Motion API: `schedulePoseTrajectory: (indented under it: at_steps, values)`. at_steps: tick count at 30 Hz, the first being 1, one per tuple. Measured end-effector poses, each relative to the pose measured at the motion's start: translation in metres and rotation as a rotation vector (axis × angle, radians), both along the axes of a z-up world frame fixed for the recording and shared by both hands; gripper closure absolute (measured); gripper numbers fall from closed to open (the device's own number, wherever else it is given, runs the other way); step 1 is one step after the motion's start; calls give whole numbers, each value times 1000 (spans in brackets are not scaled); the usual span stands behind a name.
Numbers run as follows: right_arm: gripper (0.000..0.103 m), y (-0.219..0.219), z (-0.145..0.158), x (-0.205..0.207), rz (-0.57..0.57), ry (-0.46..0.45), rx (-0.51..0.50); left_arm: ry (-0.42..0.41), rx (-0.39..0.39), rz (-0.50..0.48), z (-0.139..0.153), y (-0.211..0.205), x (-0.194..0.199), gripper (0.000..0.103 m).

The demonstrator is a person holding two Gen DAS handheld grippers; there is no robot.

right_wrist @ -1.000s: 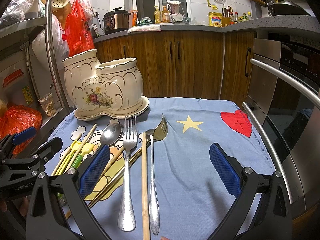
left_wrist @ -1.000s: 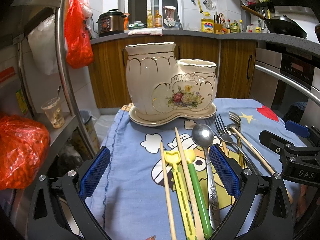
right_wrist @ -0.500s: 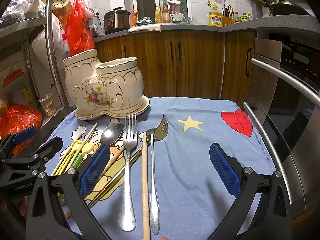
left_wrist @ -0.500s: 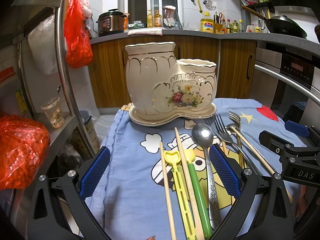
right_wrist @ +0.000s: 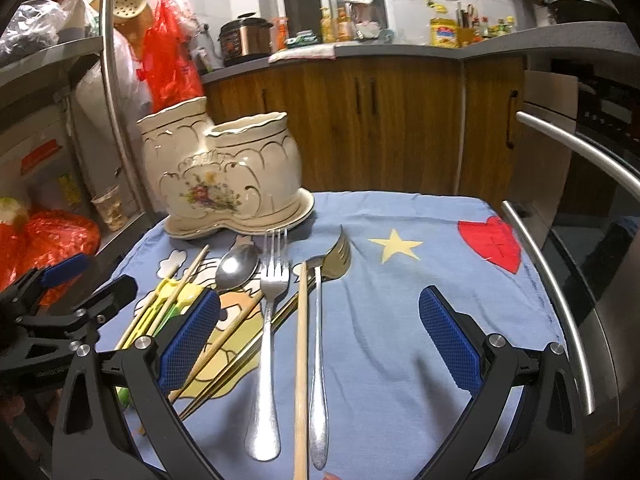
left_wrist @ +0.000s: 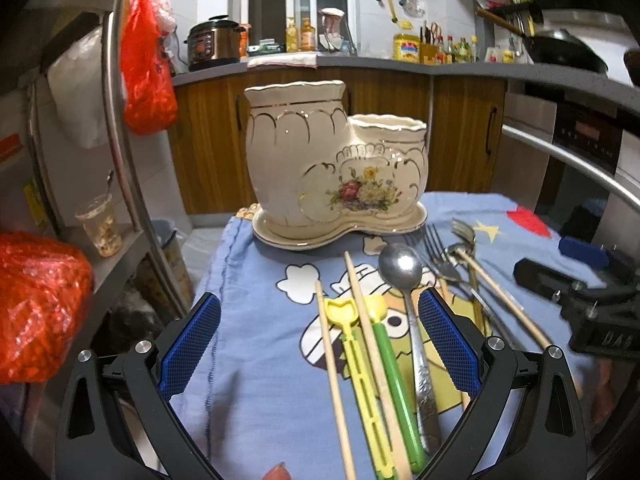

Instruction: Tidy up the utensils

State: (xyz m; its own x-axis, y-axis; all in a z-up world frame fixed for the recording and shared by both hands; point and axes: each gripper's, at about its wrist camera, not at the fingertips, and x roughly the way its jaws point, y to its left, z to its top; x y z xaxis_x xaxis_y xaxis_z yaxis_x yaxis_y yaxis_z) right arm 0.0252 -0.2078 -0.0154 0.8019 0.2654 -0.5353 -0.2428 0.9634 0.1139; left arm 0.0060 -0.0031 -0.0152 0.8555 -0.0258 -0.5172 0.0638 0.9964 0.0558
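Utensils (left_wrist: 384, 344) (right_wrist: 272, 320) flat on cloth (right_wrist: 400, 320) between both grippers' wide-apart, empty fingers (left_wrist: 448, 340) (right_wrist: 448, 340).

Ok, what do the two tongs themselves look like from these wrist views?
Both match: the left tongs and right tongs have black plastic frames with cut-out slots, silver bolt heads and blue cross-hatched pads. White lettering marks their sides.

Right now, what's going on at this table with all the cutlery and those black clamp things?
A person holds a two-finger gripper in each hand, set to sort utensils into the ceramic holder. Nothing is picked up yet. The left gripper is open above the yellow and green plastic utensils, chopsticks and a spoon. The right gripper is open above the forks on the blue cloth. Nothing shows above the holder's rims.
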Motion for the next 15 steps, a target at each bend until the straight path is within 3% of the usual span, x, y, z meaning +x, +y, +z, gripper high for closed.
schedulePoseTrajectory:
  at_steps: [7, 12, 15]
  values:
    - [5, -17, 18, 4, 50, 51, 4, -14, 9, -22, 28, 11, -16, 5]
    - [5, -20, 24, 9, 34, 51, -26, 75, -9, -81, 39, 30, -8, 5]
    - [5, -20, 27, 12, 77, 56, -15, 90, 2, -65, 43, 40, -2, 5]
